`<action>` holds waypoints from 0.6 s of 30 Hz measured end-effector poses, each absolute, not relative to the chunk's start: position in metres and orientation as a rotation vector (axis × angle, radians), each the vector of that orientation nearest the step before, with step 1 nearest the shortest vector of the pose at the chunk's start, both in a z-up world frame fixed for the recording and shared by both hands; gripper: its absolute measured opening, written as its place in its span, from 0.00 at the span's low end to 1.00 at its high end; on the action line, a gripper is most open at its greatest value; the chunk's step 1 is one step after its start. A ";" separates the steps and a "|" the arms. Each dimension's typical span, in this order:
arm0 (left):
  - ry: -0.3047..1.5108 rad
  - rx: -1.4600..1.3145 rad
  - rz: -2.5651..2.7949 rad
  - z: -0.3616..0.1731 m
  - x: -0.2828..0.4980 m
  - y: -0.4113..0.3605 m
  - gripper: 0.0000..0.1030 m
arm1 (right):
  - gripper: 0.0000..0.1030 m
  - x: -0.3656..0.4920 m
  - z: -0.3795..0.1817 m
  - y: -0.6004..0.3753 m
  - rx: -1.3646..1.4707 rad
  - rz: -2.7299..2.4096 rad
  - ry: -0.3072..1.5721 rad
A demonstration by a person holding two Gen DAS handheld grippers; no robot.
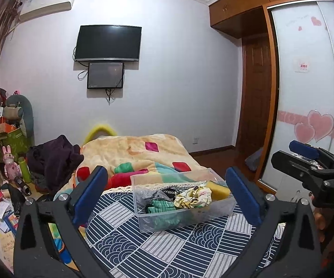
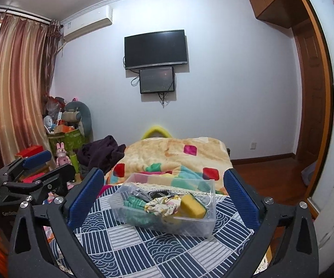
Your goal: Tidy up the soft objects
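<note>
A clear plastic bin (image 1: pixel 143 222) stands on a blue patterned cloth (image 1: pixel 167 250); it also shows in the right wrist view (image 2: pixel 190 228). In it lie a yellow sponge (image 1: pixel 218 191) (image 2: pixel 192 206), a floral scrunchie (image 1: pixel 193 198) (image 2: pixel 164 207), green knit fabric (image 1: pixel 161 207) (image 2: pixel 133 202) and a dark item (image 1: pixel 170 191). My left gripper (image 1: pixel 167 199) is open and empty, held back from the bin. My right gripper (image 2: pixel 163 200) is open and empty, also short of the bin. Each gripper shows at the edge of the other's view.
A colourful blanket (image 1: pixel 139 153) covers the bed behind the bin. Dark clothes (image 1: pixel 53 159) and clutter (image 1: pixel 2 199) lie at the left. A wardrobe (image 1: pixel 306 92) and wooden door (image 1: pixel 257 88) stand at the right. A TV (image 1: pixel 107 42) hangs on the far wall.
</note>
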State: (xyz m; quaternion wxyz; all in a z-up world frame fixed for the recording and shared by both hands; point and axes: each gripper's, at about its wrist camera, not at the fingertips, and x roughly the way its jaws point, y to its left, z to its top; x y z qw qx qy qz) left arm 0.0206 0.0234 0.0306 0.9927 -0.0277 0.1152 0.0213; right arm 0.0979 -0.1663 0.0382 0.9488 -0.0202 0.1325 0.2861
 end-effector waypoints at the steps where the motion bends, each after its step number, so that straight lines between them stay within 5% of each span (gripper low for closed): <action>1: 0.230 -0.055 0.043 0.031 0.020 0.024 1.00 | 1.00 0.098 0.038 -0.167 -0.041 0.581 0.268; 18: 0.233 -0.053 0.039 0.031 0.019 0.022 1.00 | 1.00 0.097 0.038 -0.176 -0.015 0.572 0.265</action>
